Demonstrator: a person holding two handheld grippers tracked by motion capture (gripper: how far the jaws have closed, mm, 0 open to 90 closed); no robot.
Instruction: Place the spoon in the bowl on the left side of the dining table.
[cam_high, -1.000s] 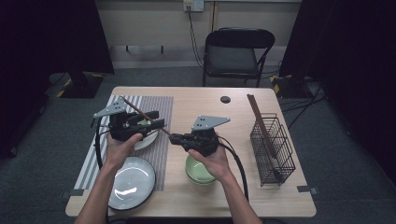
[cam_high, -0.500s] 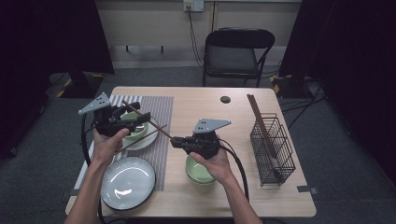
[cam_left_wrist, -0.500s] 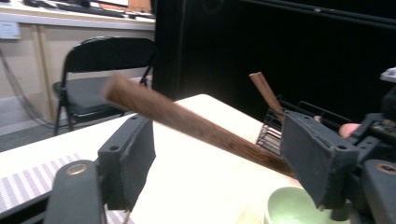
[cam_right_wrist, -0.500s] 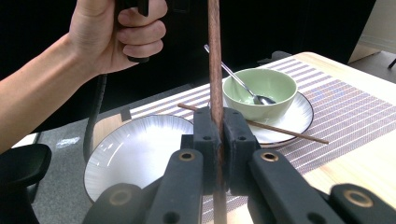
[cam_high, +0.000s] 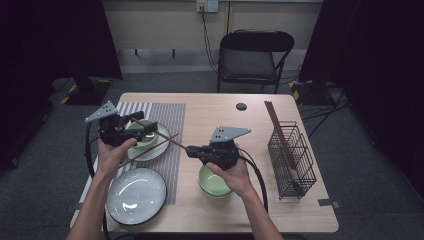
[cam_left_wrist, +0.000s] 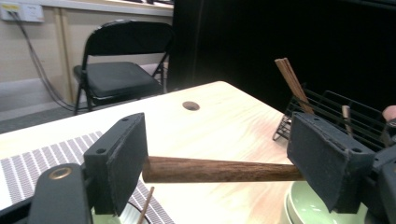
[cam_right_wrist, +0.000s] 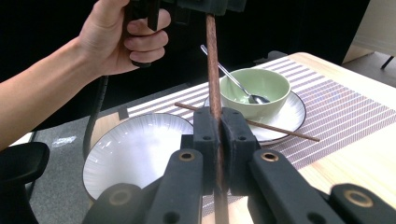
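Note:
My right gripper (cam_high: 190, 149) (cam_right_wrist: 218, 126) is shut on a dark wooden chopstick (cam_high: 160, 134) (cam_right_wrist: 212, 60), which runs from it toward my left gripper (cam_high: 141, 129) (cam_left_wrist: 217, 158). The left jaws have just been opening and stand wide apart. The chopstick's thick end (cam_left_wrist: 219, 171) lies between them with the pads not pressing it. A second chopstick (cam_high: 150, 149) (cam_right_wrist: 280, 130) rests across a white plate (cam_high: 134, 155) (cam_right_wrist: 289, 116). That plate carries a green bowl (cam_high: 146, 140) (cam_right_wrist: 254, 88) with a spoon (cam_right_wrist: 229, 77) in it.
A larger plate (cam_high: 136, 195) (cam_right_wrist: 135, 154) sits near the front left edge. Stacked green bowls (cam_high: 212, 182) (cam_left_wrist: 303, 210) lie under my right hand. A wire basket (cam_high: 292, 155) (cam_left_wrist: 327, 112) with chopsticks (cam_high: 277, 127) stands at the right. A striped placemat (cam_high: 167, 117) covers the left side.
My left gripper has drawn back to the left along the chopstick and its jaws have spread open. The right gripper has kept still, gripping the chopstick.

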